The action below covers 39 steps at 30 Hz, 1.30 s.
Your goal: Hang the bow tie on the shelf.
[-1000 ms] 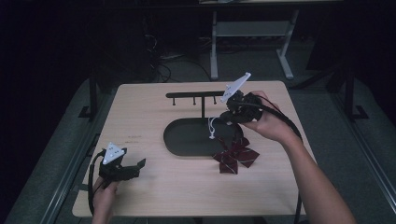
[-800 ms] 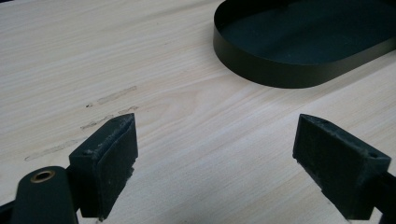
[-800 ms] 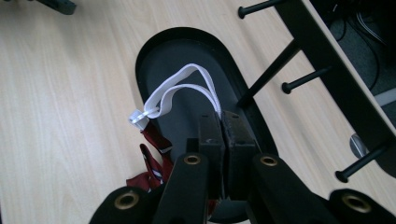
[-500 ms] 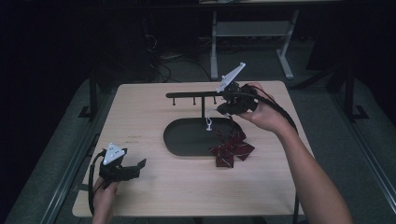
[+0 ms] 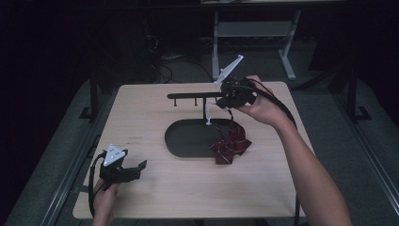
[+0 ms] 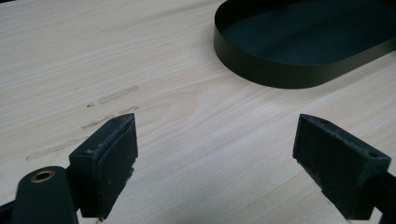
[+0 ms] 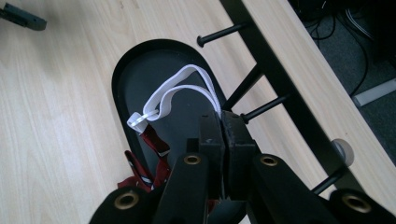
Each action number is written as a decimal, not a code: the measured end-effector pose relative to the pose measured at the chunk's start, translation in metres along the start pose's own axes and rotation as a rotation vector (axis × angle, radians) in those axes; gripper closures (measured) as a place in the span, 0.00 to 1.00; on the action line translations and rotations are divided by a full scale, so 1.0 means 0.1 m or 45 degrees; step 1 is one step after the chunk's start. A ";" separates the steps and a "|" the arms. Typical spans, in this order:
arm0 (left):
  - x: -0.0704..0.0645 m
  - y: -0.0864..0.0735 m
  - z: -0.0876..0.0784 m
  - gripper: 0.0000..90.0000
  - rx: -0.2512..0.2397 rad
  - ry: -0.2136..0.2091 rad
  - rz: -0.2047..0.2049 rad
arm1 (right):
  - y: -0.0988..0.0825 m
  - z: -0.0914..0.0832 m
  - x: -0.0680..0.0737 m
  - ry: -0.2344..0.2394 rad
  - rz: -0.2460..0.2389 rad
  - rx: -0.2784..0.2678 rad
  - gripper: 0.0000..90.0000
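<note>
Right gripper (image 5: 225, 100) lifts white strap (image 5: 208, 111) beside rack (image 5: 193, 95).

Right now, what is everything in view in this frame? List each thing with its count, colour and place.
Table: one, light wood, under everything.
Tray: one, black, oval, table centre.
Peg rack: one, black, standing at the tray's far side.
Bow tie: one, dark red with pale stripes, at the tray's right edge.
Strap: one, white loop from the bow tie, pinched and raised beside the pegs.
Left gripper: black, jaws apart, near-left of the table.
Right gripper: black, shut on the strap by the rack.
</note>
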<state>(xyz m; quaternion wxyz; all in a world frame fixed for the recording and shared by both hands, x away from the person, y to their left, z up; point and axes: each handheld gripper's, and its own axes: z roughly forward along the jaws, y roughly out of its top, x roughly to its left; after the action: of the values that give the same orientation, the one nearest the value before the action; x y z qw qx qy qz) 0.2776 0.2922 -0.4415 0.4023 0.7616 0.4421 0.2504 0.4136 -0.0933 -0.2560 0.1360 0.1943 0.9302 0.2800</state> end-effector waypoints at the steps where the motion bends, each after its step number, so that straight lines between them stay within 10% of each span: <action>1: 0.00 0.00 0.00 0.15 0.000 0.000 0.003 | 0.02 0.00 -0.01 -0.004 0.012 0.000 0.97; 39: -0.01 0.00 0.00 0.15 0.000 -0.006 -0.002 | 0.04 0.27 -0.40 -0.076 0.157 0.092 0.96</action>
<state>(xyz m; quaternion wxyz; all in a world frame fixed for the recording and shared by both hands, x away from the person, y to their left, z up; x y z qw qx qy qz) 0.2770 0.2918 -0.4417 0.4036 0.7618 0.4418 0.2483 0.4606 -0.0950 -0.2699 0.1392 0.2644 0.9215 0.2480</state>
